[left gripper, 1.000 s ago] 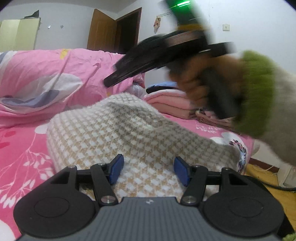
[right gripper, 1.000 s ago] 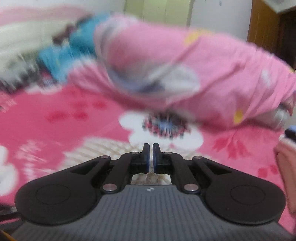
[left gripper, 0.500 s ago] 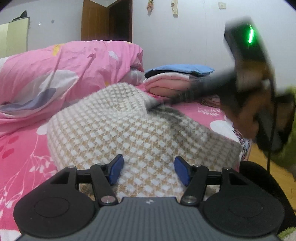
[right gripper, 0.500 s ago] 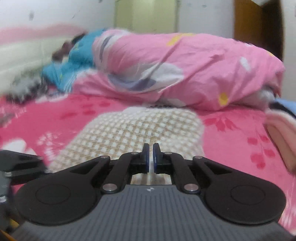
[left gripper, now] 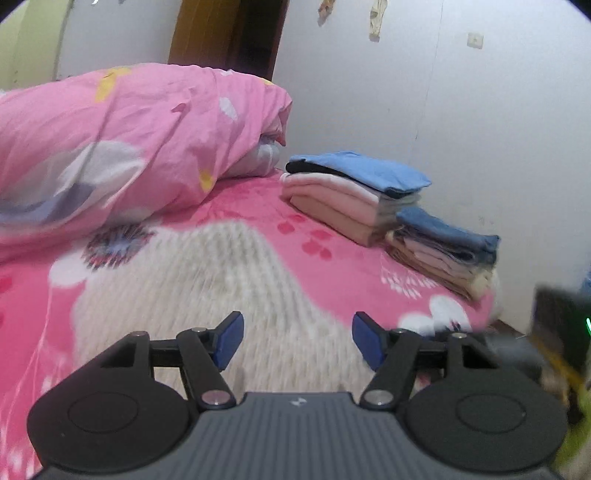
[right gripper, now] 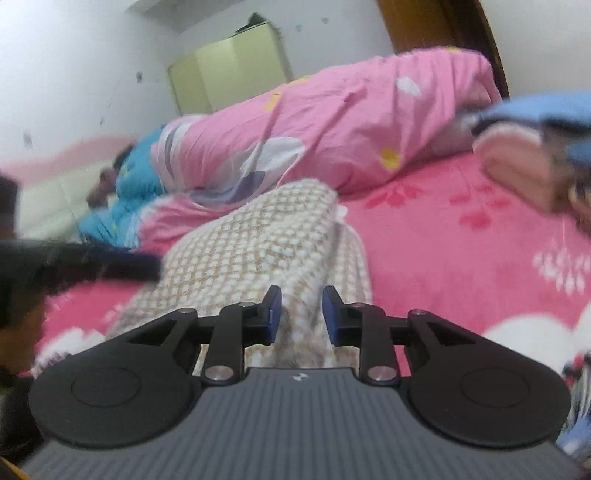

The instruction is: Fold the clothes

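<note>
A cream-and-tan checked knit garment lies folded on the pink flowered bed sheet. My left gripper hovers above its near part, jaws wide and still opening, nothing between the blue pads. In the right wrist view the garment rises as a folded ridge straight ahead. My right gripper is low at its near end. Its jaws are opening, and the fabric shows in the gap without being pinched. The left gripper is a dark blur at the garment's left side.
A bunched pink duvet fills the far left of the bed. Two stacks of folded clothes stand against the white wall on the right. A wardrobe and a wooden door are behind.
My left gripper has lifted and drawn back from the garment, jaws a little wider. The right gripper swung down from above to the garment's right end, rolled, and parted its shut jaws.
</note>
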Tool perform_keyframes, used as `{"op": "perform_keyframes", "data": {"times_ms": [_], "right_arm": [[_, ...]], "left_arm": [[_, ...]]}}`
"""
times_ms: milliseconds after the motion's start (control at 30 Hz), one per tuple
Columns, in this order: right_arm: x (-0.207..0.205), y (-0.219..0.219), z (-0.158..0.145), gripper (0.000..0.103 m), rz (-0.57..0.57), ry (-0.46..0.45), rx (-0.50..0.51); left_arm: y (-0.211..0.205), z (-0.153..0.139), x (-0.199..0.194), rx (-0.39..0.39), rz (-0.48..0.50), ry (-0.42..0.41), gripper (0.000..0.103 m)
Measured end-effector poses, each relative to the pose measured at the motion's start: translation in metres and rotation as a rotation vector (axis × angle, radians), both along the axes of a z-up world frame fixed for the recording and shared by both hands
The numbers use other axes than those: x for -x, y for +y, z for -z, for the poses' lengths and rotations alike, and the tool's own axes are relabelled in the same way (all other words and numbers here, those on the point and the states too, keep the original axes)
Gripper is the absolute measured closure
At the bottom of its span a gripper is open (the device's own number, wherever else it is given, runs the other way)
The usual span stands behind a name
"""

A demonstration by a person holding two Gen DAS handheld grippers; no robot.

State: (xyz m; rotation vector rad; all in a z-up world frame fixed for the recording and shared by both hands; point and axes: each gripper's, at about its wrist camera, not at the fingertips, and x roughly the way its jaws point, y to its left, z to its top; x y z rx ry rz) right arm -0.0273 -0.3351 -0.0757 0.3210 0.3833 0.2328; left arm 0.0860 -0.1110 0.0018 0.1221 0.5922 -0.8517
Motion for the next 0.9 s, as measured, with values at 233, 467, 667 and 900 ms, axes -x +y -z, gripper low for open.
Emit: {"op": "perform_keyframes", "data": {"times_ms": [233,467,667,900], "right_arm": [[0.001,-0.009,0.013,0.071,-0.073,0.007,-0.092],[0.002,-0.007,0.029,0.088,-0.101,0.022,-0.131],[0.023,-0.01,0.016,0.092,-0.058,-0.07,-0.14],[0.016,-0.025,0.048,0.092,-0.022,-0.002,-0.235]], "left_arm": [[-0.112,0.028,-0.045,-0.398,-0.042,-0.042,0.031],[-0.121,0.044,-0.044,-0.42,-0.114,-0.133,0.075],[-0.12,0.018,-0.027,-0.234,-0.128,-0.241,0.092],[-0.127,0.057,-0.049,-0.147,-0.113,-0.171,0.097]]}}
